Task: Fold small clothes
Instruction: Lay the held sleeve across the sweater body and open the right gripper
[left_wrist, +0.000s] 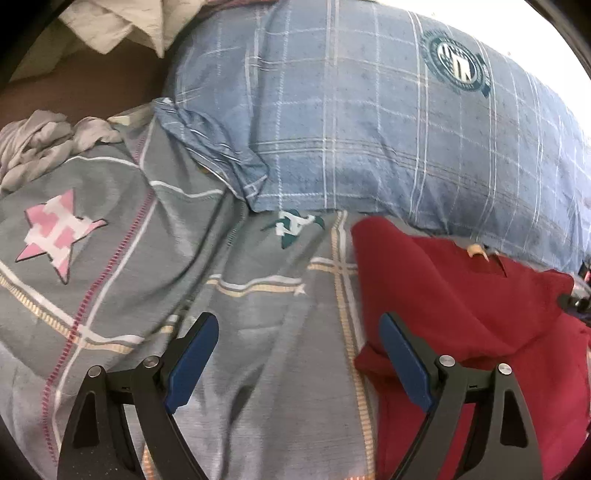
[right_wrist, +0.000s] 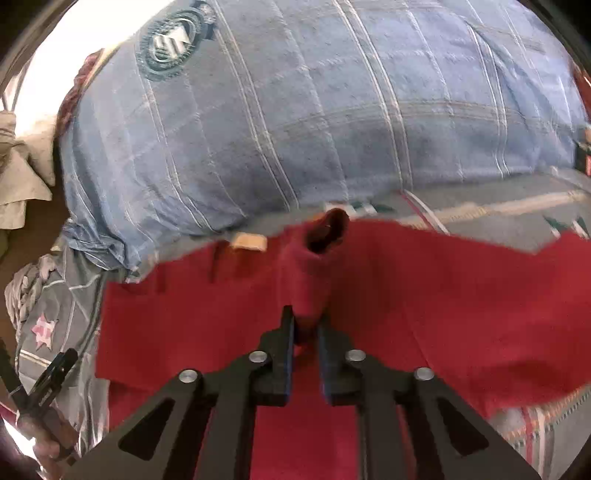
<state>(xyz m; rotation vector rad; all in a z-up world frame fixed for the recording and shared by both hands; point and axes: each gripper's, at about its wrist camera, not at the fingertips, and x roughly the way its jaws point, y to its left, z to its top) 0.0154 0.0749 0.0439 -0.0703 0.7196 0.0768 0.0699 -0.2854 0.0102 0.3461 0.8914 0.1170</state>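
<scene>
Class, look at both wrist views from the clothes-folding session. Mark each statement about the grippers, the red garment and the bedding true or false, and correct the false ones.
1. The right gripper is shut on a bunched part of the red garment. True.
2. The left gripper is holding the garment. False: it is open and empty, over the grey bedcover beside the garment's edge.
3. The pillow behind the garment is blue plaid. True.
4. The pillow's round emblem is pink. False: it is dark green and white.
5. A pink star is on the bedcover. True.
</scene>
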